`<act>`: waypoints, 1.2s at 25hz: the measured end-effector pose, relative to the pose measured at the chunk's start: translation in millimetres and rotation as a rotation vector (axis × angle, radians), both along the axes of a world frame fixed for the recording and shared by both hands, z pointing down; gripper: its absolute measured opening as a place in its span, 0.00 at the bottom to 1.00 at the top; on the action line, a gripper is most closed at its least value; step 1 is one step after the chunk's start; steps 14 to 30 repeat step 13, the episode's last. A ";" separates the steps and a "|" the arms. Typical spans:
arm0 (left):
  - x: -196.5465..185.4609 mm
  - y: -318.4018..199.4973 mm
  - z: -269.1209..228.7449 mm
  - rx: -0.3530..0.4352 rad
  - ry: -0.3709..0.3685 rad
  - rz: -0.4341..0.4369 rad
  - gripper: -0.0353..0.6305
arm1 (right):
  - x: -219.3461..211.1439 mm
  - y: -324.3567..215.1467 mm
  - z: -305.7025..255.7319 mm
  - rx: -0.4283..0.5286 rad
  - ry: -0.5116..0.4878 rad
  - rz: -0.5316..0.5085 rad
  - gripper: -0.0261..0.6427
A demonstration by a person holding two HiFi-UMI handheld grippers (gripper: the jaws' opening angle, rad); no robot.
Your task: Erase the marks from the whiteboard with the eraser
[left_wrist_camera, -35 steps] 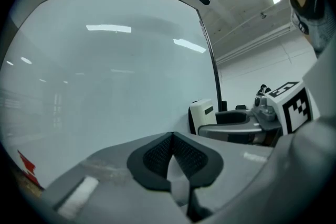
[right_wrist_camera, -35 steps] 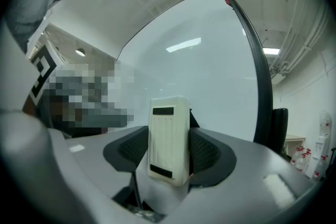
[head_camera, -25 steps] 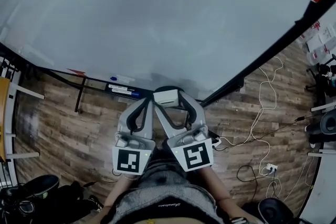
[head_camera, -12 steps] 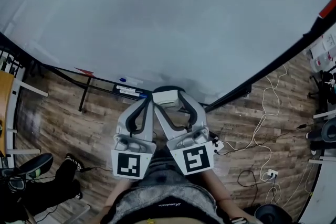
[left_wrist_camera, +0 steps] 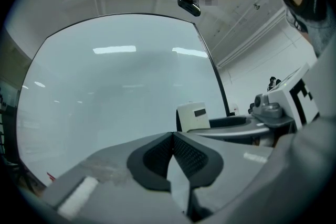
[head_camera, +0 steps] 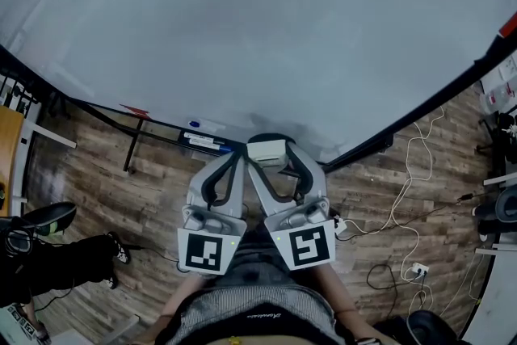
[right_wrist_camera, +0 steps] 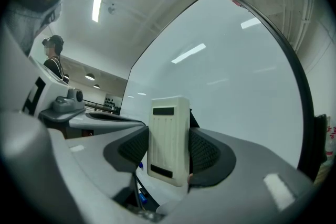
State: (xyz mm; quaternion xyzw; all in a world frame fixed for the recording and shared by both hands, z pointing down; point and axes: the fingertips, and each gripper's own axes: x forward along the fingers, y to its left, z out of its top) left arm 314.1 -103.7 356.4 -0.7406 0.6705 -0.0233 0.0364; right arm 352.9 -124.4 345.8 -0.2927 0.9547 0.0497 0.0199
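In the head view, the left gripper [head_camera: 233, 160] and right gripper [head_camera: 271, 156] have barely shifted over the last second. They remain side by side, low against the bottom edge of the whiteboard [head_camera: 258, 36], with the eraser [head_camera: 266, 146] carried along between them. The one real newcomer is a bystander's dark leg [head_camera: 60, 258], which has stepped in at the lower left. The board shows only a faint grey haze and no distinct marks, so the wiping looks finished or paused rather than mid-stroke. This view alone also shows the markers [head_camera: 198, 138] lying on the tray below the board. The left gripper view settles what the head view leaves unclear: its fingers [left_wrist_camera: 157, 157] are pressed together on nothing, and the eraser [left_wrist_camera: 193, 115] stands just beside them, not between them. The right gripper view shows its fingers [right_wrist_camera: 207, 152] clamped on the eraser [right_wrist_camera: 169, 139], which stands upright with its ribbed back toward the camera. Whether its felt side touches the board, I cannot tell.
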 end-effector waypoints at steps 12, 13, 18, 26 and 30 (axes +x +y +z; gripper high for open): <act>7.2 -2.8 2.6 -0.007 -0.003 0.005 0.06 | 6.1 -2.6 0.3 0.015 0.013 0.005 0.40; 7.3 -3.1 2.6 -0.007 -0.004 0.005 0.06 | 5.8 -2.6 0.6 0.014 0.015 0.004 0.40; 7.3 -3.1 2.6 -0.007 -0.004 0.005 0.06 | 5.8 -2.6 0.6 0.014 0.015 0.004 0.40; 7.3 -3.1 2.6 -0.007 -0.004 0.005 0.06 | 5.8 -2.6 0.6 0.014 0.015 0.004 0.40; 7.3 -3.1 2.6 -0.007 -0.004 0.005 0.06 | 5.8 -2.6 0.6 0.014 0.015 0.004 0.40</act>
